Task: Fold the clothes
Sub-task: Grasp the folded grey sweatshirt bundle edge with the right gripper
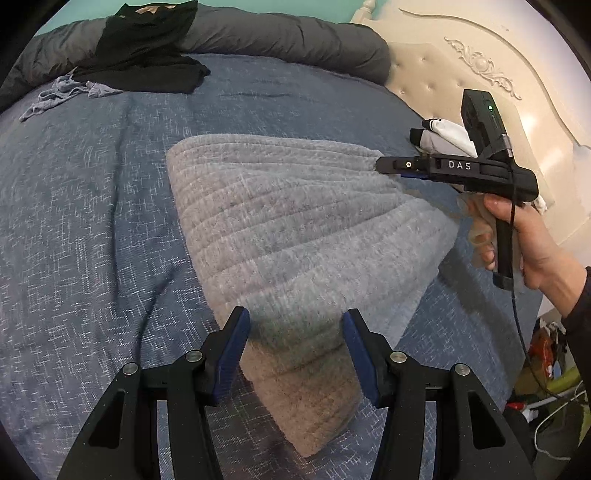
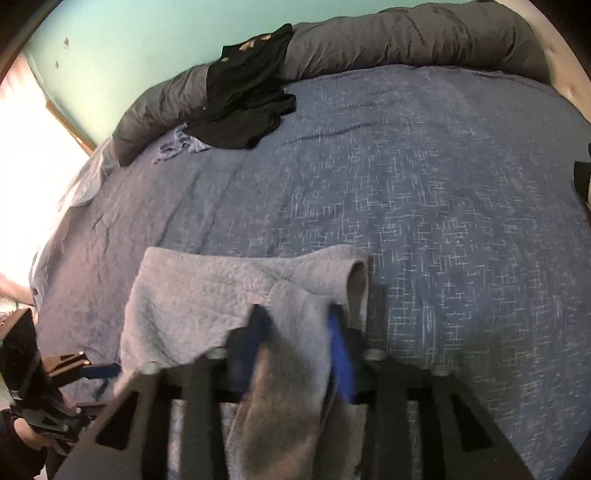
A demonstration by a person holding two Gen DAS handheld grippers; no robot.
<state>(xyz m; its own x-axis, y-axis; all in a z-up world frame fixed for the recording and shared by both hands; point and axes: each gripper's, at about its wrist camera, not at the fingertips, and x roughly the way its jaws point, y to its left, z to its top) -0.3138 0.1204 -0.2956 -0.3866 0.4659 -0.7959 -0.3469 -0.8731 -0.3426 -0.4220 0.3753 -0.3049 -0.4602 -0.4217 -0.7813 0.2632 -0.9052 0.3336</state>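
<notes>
A grey fleece garment (image 1: 295,221) lies folded on the blue bed cover (image 1: 92,221). Its near end fills the gap between the blue pads of my left gripper (image 1: 295,347), which presses on this thick fold. At the garment's far right corner sits my right gripper (image 1: 384,166), held by a hand (image 1: 532,236), and the cloth gathers into its tip. In the right wrist view the garment (image 2: 207,295) bunches between the pads of my right gripper (image 2: 297,325), which is shut on it. My left gripper (image 2: 110,369) meets the cloth's left edge there.
Black clothes (image 1: 147,48) and a small light-blue garment (image 1: 55,96) lie at the far side beside a rolled grey duvet (image 1: 288,33). A cream headboard (image 1: 480,74) stands on the right, with a white and black item (image 1: 443,136) before it. Clutter (image 1: 546,350) lies beyond the bed's edge.
</notes>
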